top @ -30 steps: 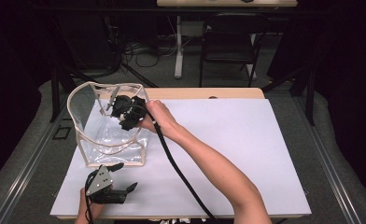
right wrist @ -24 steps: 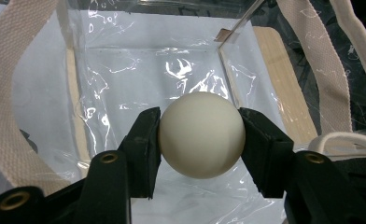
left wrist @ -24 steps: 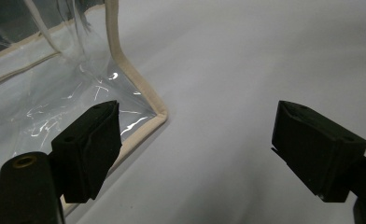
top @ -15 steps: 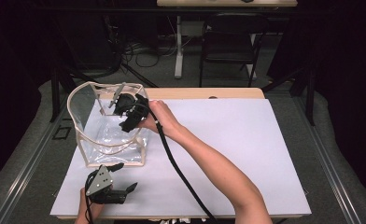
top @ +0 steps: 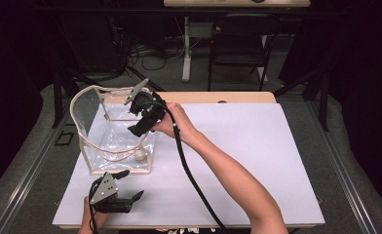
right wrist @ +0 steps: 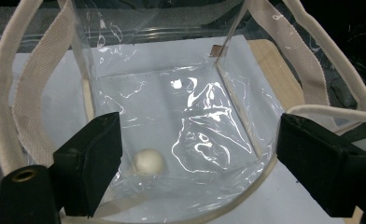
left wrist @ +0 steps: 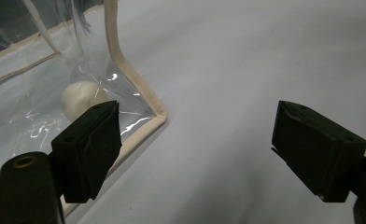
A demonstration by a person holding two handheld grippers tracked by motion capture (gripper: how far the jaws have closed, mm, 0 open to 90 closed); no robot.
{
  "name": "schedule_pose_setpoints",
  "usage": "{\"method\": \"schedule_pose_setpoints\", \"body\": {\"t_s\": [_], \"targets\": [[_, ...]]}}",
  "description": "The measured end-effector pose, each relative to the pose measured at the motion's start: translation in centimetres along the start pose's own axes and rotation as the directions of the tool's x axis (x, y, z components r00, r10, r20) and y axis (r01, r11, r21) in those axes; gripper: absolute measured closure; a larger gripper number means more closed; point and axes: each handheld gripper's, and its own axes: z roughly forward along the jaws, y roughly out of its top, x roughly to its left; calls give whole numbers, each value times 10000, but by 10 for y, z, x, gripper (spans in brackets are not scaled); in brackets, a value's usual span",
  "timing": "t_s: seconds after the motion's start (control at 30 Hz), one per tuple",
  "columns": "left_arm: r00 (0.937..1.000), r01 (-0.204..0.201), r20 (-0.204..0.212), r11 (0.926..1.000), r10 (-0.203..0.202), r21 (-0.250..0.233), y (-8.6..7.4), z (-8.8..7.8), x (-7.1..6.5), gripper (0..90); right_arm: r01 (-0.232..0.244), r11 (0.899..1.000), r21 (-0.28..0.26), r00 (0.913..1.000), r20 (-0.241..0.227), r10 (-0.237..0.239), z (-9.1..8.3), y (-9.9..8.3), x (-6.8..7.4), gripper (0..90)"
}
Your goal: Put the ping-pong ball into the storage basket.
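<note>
clear bag (top: 112, 127): 1 | white ball (top: 140, 155): 1 | grippers: 2

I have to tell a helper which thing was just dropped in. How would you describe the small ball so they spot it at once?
Start at the white sheet covering the table, then the clear bag with cream trim on its left part. On the bag's floor, near its front corner, lies the small ball: round, off-white, the bag's sole content.
</note>
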Motion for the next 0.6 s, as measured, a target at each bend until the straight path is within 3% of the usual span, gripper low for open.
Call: {"method": "schedule_pose_setpoints", "body": {"t_s": [0.6], "targets": [[10000,-48,29,10000,48,18,0,0,-1,162,-250,9994,-235,9997,-8,250,-22,-14,-6,85]]}}
